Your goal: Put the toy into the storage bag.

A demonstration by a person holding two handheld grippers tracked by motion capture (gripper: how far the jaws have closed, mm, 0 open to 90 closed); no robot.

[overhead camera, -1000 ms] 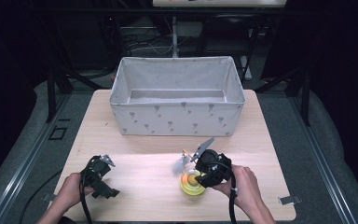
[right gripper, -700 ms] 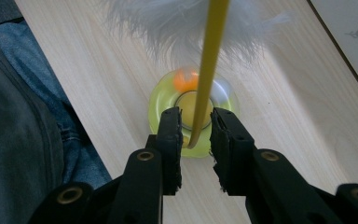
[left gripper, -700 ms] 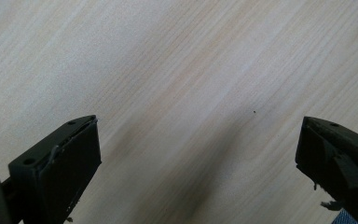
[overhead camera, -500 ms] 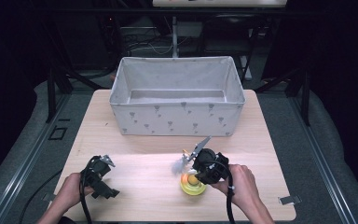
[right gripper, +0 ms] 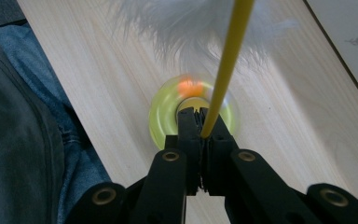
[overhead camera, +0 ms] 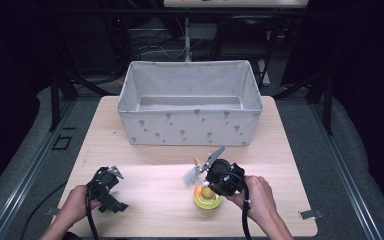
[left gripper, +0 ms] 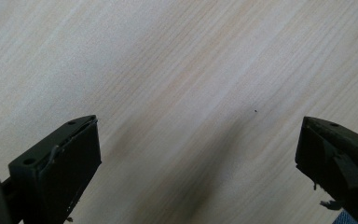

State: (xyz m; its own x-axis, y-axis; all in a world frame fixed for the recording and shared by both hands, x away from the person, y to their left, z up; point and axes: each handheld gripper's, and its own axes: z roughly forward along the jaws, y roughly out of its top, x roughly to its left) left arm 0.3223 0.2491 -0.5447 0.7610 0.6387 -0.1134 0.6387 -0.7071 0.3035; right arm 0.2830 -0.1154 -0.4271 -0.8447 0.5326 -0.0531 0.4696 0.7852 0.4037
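A toy with a round yellow-green base (right gripper: 163, 116), an orange ball (right gripper: 189, 87), a thin yellow stick (right gripper: 226, 60) and a white feather (right gripper: 186, 32) stands on the wooden table near its front edge. My right gripper (right gripper: 200, 123) has just been closing and is now shut on the lower end of the stick. In the high view the right gripper (overhead camera: 211, 186) sits just above the toy's base (overhead camera: 208, 200), with the feather (overhead camera: 192, 176) to its left. My left gripper (overhead camera: 111, 200) rests at the front left, and its jaws stand wide open (left gripper: 198, 144) over bare wood.
A white fabric box (overhead camera: 190, 125) with a grey pattern stands open at the back of the table (overhead camera: 145, 165). The person's trouser leg (right gripper: 23, 140) lies past the table's front edge. Dark floor and equipment frames surround the table.
The right gripper has leaned very slightly left over the toy. The left hand and the box have kept still.
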